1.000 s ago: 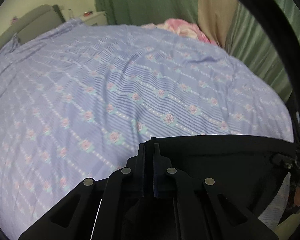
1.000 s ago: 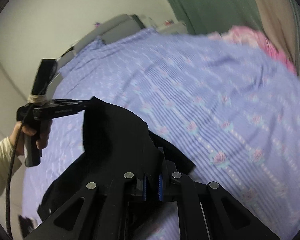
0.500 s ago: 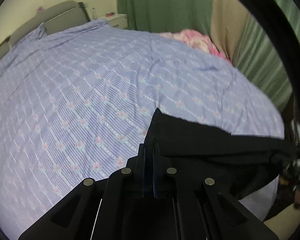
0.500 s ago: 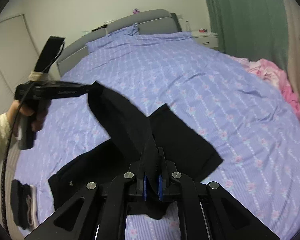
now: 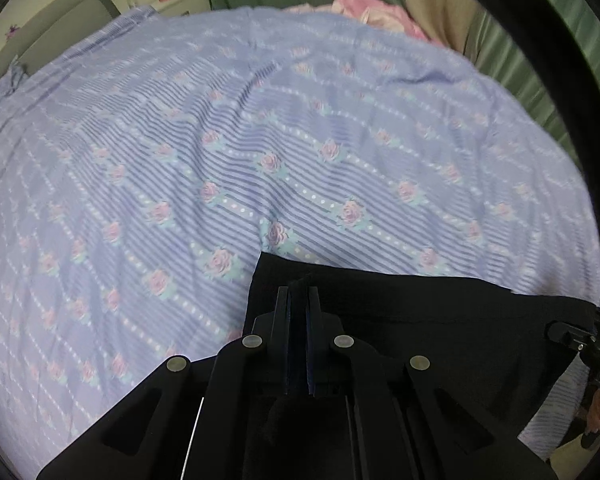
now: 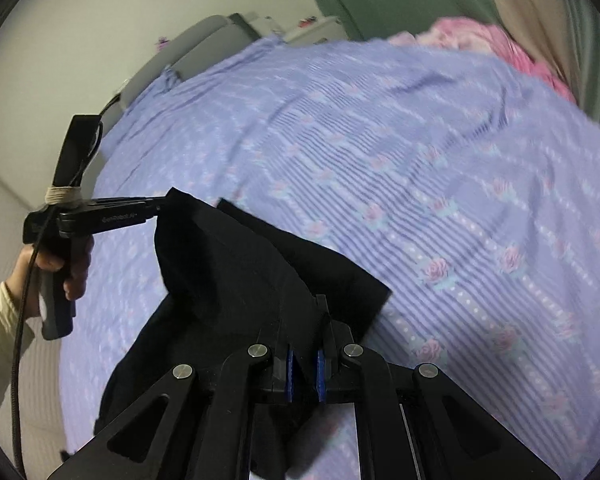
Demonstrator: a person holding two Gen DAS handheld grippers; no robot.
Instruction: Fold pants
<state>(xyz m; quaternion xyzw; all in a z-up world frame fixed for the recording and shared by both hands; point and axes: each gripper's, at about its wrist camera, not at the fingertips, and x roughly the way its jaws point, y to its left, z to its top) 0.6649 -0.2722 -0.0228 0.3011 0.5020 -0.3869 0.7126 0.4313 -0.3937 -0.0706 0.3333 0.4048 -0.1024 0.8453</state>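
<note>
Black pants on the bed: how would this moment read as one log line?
stage: fold underway | left gripper: shut on black pants | right gripper: shut on black pants | pants: edge lifted over bed sheet

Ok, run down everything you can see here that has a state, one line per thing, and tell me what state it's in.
left gripper: shut on a corner of the pants.
right gripper: shut on another part of the pants.
pants: black, lifted at both gripped points, cloth sagging between, lower part draped over the bed's near edge.
bed sheet: spread over the bed, slightly wrinkled.
pink blanket: bunched up at the bed's far side.
</note>
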